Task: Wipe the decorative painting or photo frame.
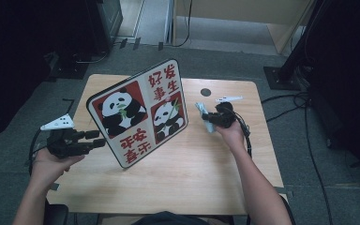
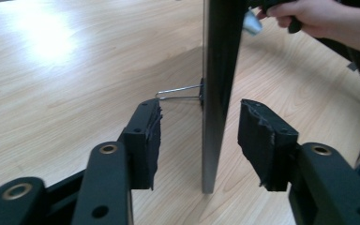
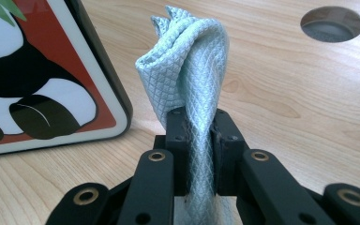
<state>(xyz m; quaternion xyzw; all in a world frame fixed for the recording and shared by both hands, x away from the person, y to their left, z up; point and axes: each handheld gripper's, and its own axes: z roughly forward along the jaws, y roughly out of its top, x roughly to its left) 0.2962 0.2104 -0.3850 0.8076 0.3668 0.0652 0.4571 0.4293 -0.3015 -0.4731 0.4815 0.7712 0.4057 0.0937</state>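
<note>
Beside the panda board [image 1: 140, 112], the right tool [image 1: 214, 123] clamps a cloth [image 3: 192, 65] (left tool [image 2: 199, 140] released, straddling its edge).

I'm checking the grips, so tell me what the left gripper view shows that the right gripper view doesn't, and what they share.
Left gripper view: the panda board edge-on between the left gripper's parted jaws, pads off it, plus a wire stand behind it. Right gripper view: the right gripper shut on a pale blue cloth, the board's printed panda face, and a round hole in the table. Both show the board standing on the wooden table.
</note>
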